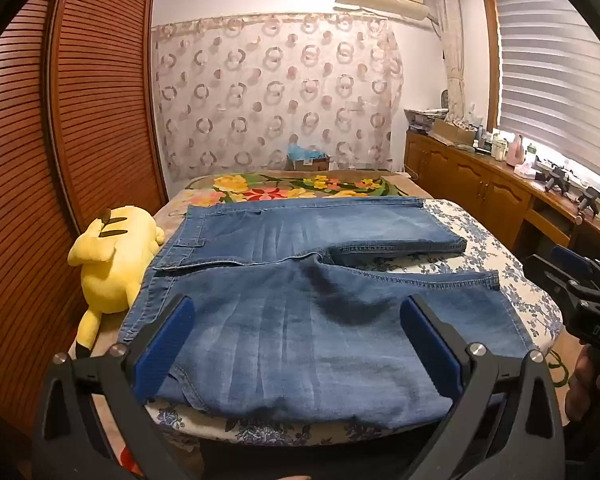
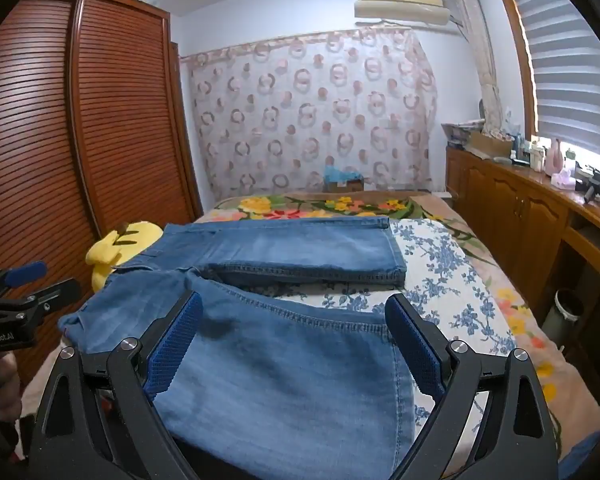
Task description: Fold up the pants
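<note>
Left wrist view: my left gripper (image 1: 296, 336) hangs over the jeans (image 1: 300, 320) with its jaws spread wide, nothing between the pads. My right gripper (image 2: 294, 338) is spread too, above the near leg. The jeans lie flat on the bed (image 1: 500, 248), legs to the right. A yellow plush (image 1: 112, 256) sits by the waistband, beside the wardrobe (image 1: 60, 140).

Countertop clutter (image 1: 500, 146) perhaps bottles, indistinct
</note>
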